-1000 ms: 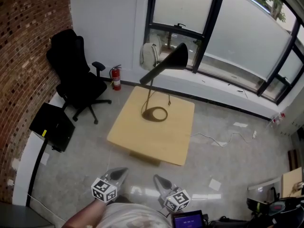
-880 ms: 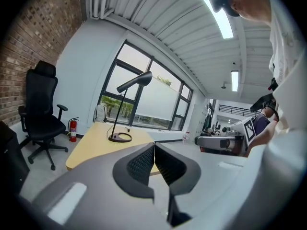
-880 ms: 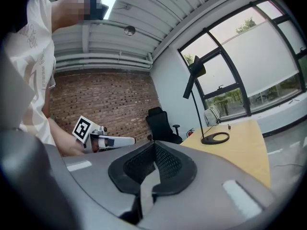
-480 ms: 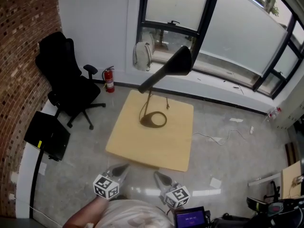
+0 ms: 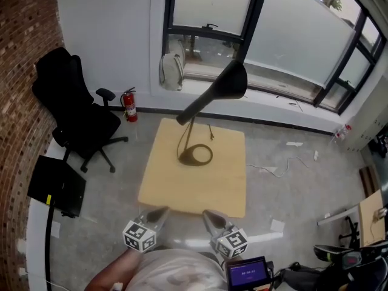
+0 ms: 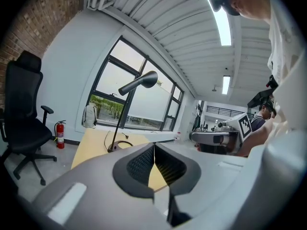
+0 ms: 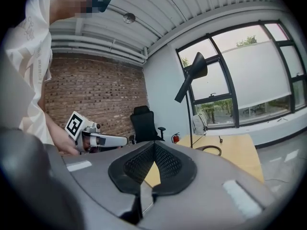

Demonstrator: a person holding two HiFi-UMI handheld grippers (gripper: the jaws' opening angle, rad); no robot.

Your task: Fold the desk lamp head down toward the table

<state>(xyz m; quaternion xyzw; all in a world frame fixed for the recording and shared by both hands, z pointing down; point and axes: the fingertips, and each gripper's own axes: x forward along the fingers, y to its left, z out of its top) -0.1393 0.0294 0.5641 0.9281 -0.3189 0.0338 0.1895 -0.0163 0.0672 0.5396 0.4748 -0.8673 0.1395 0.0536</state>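
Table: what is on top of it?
Only a lamp: its ring base sits toward the far side, stem upright, head raised. A short cord lies beside it. Nothing on the table is covered; what lies under it cannot be seen.

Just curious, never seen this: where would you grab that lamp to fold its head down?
Probably the head at its slim tapered neck, behind the wide mouth: narrow enough to clamp, yet far from its joint with the stem. Come from the table's near edge, reaching up.
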